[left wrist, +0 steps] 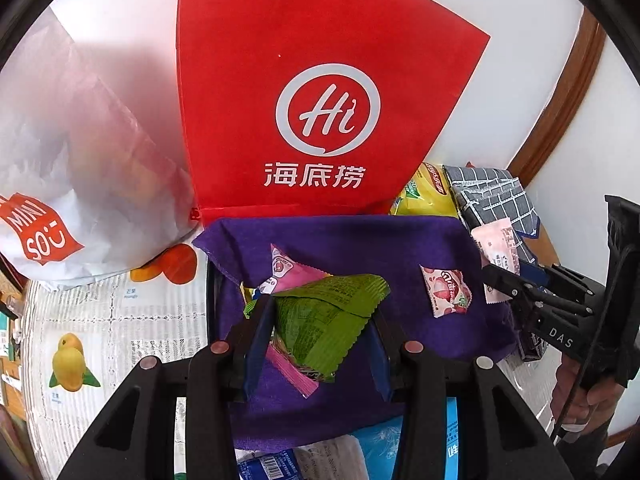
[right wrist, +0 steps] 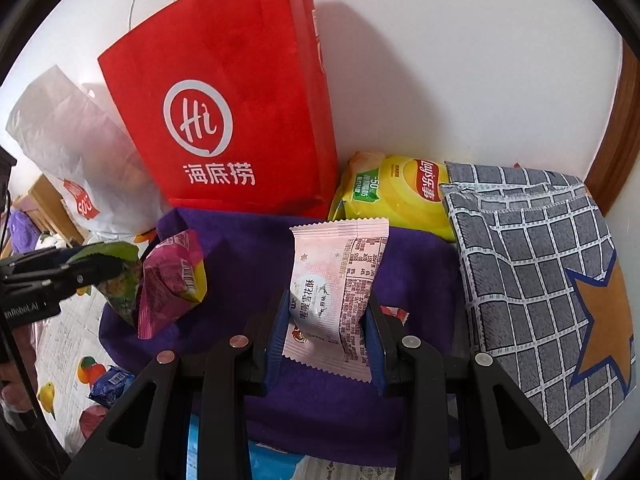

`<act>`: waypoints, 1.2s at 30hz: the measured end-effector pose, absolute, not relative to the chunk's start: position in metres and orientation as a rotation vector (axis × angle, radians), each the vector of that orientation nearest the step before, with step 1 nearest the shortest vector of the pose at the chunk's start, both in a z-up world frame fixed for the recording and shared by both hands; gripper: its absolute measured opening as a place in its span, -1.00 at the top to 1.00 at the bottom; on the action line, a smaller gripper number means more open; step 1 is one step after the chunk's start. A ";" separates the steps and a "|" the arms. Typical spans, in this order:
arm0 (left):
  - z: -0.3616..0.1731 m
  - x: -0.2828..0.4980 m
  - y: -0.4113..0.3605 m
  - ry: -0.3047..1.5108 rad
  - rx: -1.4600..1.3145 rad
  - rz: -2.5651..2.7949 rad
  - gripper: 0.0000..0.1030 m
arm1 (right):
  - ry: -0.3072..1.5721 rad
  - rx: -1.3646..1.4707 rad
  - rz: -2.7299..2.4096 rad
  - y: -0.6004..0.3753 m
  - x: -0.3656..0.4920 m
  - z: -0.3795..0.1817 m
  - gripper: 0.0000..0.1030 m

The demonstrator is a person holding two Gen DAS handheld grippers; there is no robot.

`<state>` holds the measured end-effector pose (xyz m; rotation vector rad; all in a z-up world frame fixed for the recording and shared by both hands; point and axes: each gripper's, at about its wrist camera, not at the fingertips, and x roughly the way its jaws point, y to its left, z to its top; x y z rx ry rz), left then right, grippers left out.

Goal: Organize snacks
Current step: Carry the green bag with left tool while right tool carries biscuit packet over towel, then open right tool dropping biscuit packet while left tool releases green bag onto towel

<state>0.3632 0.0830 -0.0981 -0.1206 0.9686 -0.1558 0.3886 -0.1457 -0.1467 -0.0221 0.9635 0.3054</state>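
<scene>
While clamped: crinkled green packet [left wrist: 324,320], pale-pink packet [right wrist: 336,300].

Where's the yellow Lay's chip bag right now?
The yellow Lay's chip bag sits at the back against the wall, between the red bag and the checked cloth.

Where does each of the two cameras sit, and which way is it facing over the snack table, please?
Left wrist: rides on the left gripper, looking down along its fingers at the green packet it clamps over the purple cloth; the right gripper and a hand show at right.
Right wrist: rides on the right gripper, angled down at its pink packet; the left gripper shows at left.
Shared: purple cloth, red bag, yellow crisp bag, checked cloth.
</scene>
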 end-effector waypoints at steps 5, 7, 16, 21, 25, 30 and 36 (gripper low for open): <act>-0.101 0.364 0.081 0.978 -0.121 -0.156 0.20 | 0.978 -0.043 0.315 -0.143 0.389 -0.149 0.31; -0.101 0.364 0.081 0.981 -0.123 -0.157 0.20 | 0.982 -0.052 0.314 -0.143 0.390 -0.150 0.31; -0.103 0.366 0.082 0.988 -0.125 -0.158 0.20 | 1.007 -0.065 0.319 -0.143 0.392 -0.156 0.31; -0.102 0.366 0.087 0.989 -0.146 -0.166 0.20 | 1.022 -0.063 0.320 -0.145 0.394 -0.159 0.31; -0.103 0.366 0.091 0.996 -0.168 -0.174 0.20 | 1.033 -0.058 0.307 -0.148 0.396 -0.160 0.31; -0.109 0.366 0.080 1.017 -0.152 -0.204 0.20 | 1.046 -0.070 0.320 -0.145 0.396 -0.163 0.31; -0.117 0.368 0.071 1.050 -0.109 -0.194 0.20 | 1.100 -0.074 0.372 -0.132 0.396 -0.176 0.30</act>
